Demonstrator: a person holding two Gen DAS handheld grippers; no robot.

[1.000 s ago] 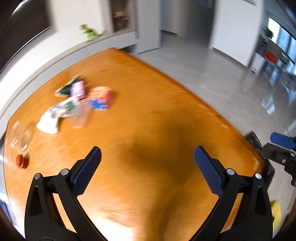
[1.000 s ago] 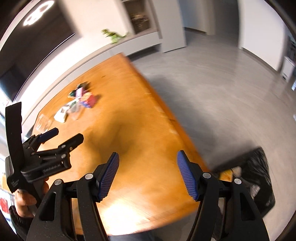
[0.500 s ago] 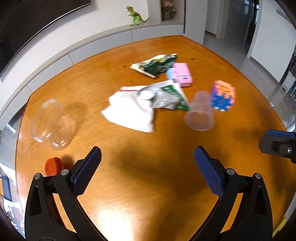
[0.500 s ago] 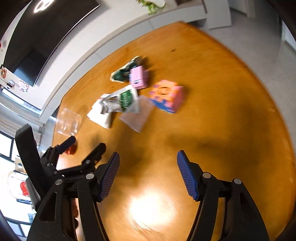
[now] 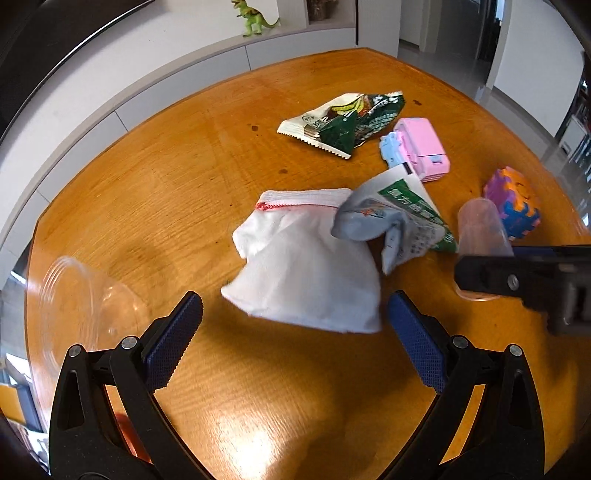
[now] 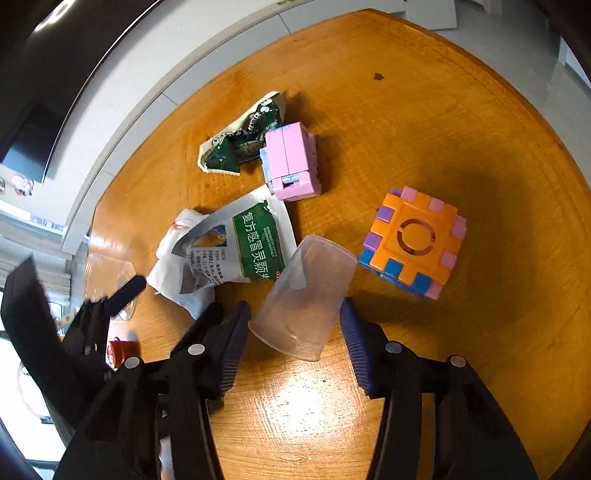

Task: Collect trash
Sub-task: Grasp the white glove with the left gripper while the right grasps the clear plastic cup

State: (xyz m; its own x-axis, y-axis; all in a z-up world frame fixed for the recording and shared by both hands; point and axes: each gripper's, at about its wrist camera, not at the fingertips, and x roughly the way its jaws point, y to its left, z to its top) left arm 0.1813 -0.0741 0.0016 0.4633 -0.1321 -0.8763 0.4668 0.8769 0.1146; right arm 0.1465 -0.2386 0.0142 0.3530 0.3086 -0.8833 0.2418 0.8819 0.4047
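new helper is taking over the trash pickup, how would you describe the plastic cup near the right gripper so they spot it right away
On the wooden table, look just ahead of the right gripper, between its open fingers. The cup lies on its side, beside the green-and-white packet and the orange cube. It is the only see-through, colourless thing there.

glossy wood table [image 6: 424, 110], translucent plastic cup [image 6: 303, 295]

Rounded orange wooden surface [image 5: 177, 177], glossy, with glare. White low cabinet [image 5: 207, 74] along the wall, green toy dinosaur [image 5: 253, 20] on top. Grey tiled floor [image 6: 569, 85] beyond.
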